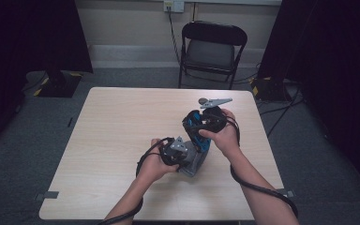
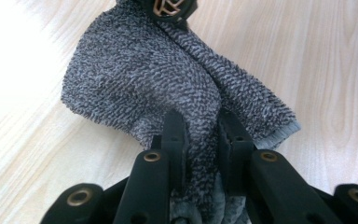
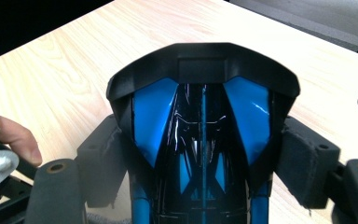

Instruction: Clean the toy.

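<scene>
The left gripper's [image 2: 204, 135] fingers [image 2: 173, 135] were closed tight on a fold of a grey terry cloth [image 2: 140, 79], the nap pinched between the two black pads. From that pinch the cloth ran away from the fingers and spread flat on the pale wooden bench [image 2: 326, 70], its far end lying under a black piece with a brass-coloured fitting.

The right gripper's [image 3: 204, 154] fingers [image 3: 303, 163] stood wide apart and pressed on either side of a black and blue shoe [image 3: 204, 116], its glossy panels and black rim rising between the padded tips. A fingertip of the person's left hand [image 3: 14, 135] showed at the edge of the right gripper view, beside a grey metal plate.

Seen from above, the shoe [image 1: 198, 131] sat right of the bench's middle, toward the near edge, with the right gripper [image 1: 211, 119] clamped over it and the right hand [image 1: 225, 133] behind. The left gripper [image 1: 178, 152] lay just left of the shoe and nearer the person, touching the cloth [image 1: 191, 168] at the shoe's near end. A black folding chair [image 1: 211, 51] stood beyond the bench's [image 1: 122, 122] far edge.
</scene>
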Motion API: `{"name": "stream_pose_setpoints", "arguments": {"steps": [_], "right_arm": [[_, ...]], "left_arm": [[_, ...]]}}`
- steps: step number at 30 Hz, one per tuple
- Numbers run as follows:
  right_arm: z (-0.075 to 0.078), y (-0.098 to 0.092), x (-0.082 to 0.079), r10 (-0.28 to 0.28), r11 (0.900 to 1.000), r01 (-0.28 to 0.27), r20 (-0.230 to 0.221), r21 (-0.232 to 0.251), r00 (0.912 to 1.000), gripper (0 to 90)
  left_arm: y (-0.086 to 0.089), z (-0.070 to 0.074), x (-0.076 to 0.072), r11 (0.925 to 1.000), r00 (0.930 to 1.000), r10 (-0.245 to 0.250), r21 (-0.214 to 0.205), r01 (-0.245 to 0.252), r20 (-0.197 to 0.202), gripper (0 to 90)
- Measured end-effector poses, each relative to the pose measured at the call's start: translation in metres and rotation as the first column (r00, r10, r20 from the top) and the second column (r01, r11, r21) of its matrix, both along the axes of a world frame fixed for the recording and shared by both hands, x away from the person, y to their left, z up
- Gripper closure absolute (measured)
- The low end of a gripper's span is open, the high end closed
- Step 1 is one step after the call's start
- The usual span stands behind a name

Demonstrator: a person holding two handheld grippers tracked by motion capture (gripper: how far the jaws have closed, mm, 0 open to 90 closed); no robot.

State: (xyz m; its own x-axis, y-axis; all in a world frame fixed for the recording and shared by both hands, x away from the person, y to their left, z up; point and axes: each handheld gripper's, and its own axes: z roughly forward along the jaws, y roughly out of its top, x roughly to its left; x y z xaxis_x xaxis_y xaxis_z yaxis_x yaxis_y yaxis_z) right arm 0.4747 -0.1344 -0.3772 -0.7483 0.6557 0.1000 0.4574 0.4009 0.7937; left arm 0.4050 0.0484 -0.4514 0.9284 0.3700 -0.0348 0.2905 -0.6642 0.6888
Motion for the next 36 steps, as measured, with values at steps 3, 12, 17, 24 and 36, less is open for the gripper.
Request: {"name": "stream_pose_setpoints", "arguments": {"steps": [3, 12, 17, 24, 36], "right_arm": [[0.000, 0.001, 0.000, -0.002, 1.0000, 0.002, 0.001, 0.003, 1.0000, 25.2], [0.001, 0.000, 0.003, -0.014, 0.9998, 0.014, -0.003, 0.016, 0.9999, 25.2], [0.001, -0.003, 0.004, -0.021, 0.9996, 0.022, -0.003, 0.019, 0.9998, 25.2], [0.001, -0.010, 0.004, -0.041, 0.9989, 0.040, 0.003, 0.024, 0.9992, 25.2], [-0.002, -0.028, 0.002, -0.058, 0.9982, 0.058, -0.001, 0.019, 0.9983, 25.2]], "left_arm": [[-0.001, -0.002, -0.001, 0.9999, 0.9999, -0.010, 0.005, 0.010, -0.001, 75.4], [-0.012, -0.007, -0.010, 0.9989, 0.9988, -0.046, -0.006, 0.046, -0.018, 75.3], [-0.018, -0.007, -0.015, 0.9964, 0.9964, -0.084, 0.007, 0.084, -0.008, 75.3], [-0.016, -0.005, -0.018, 0.9970, 0.9969, -0.078, -0.004, 0.078, -0.014, 75.3], [0.025, 0.004, -0.008, 1.0000, 0.9999, 0.009, 0.001, -0.009, 0.007, 75.3]]}}
